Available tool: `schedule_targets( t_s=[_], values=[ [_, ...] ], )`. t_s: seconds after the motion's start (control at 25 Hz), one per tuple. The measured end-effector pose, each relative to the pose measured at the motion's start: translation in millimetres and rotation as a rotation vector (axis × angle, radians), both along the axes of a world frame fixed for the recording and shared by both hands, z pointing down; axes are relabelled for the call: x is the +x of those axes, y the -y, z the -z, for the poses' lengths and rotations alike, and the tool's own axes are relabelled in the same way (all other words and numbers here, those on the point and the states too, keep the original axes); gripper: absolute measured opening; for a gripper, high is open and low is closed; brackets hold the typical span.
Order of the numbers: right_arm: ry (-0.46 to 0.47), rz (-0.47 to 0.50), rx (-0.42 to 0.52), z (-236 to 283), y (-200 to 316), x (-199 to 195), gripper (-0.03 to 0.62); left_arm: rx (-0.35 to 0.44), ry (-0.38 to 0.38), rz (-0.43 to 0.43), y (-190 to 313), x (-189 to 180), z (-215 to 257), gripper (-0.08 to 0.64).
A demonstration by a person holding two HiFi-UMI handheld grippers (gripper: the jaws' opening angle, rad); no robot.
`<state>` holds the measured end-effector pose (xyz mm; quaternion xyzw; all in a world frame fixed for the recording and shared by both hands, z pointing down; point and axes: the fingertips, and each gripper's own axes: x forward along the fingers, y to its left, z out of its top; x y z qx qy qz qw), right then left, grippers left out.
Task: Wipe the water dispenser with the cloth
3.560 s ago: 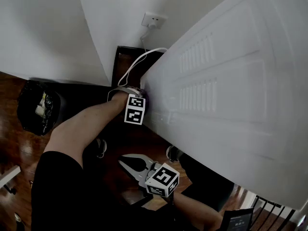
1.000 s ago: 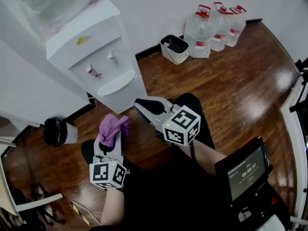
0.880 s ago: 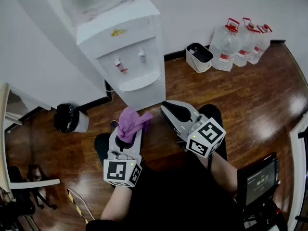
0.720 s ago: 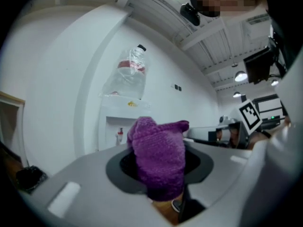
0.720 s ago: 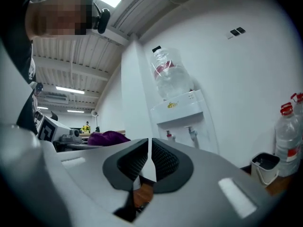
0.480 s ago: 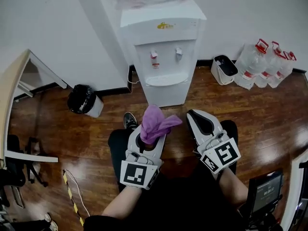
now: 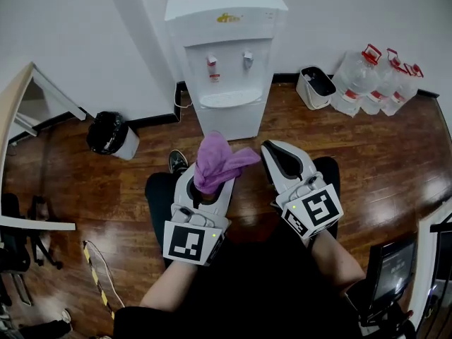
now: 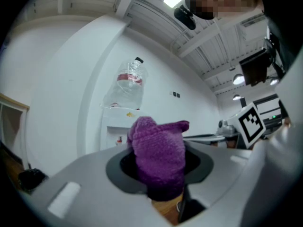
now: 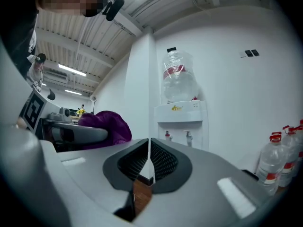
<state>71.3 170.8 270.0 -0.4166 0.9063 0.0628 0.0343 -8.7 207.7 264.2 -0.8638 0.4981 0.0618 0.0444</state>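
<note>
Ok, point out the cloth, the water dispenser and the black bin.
cloth [image 7: 214, 162]: head view, its bunched middle.
water dispenser [image 7: 229, 46]: head view, front panel.
black bin [image 7: 106, 130]: head view, black liner.

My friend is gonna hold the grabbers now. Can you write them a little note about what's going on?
Left gripper: shut on the purple cloth, which bunches up past its tips.
Right gripper: shut, holding nothing.
Water dispenser: stands against the wall ahead, apart from both grippers.
Done: the cloth is in the gripper.
Left: bring the cloth up to the water dispenser and wipe it. Nothing touches it right now.
</note>
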Motion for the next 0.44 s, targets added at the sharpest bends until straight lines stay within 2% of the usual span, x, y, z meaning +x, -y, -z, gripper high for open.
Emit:
schedule_targets(
  t_s=[0.44],
  values=[
    [0.001,0.003,-0.003,-1.7,-1.1,-2.1,0.017,-0.011,0.017,0.009,0.1,-9.1,-6.2,0.17]
  ],
)
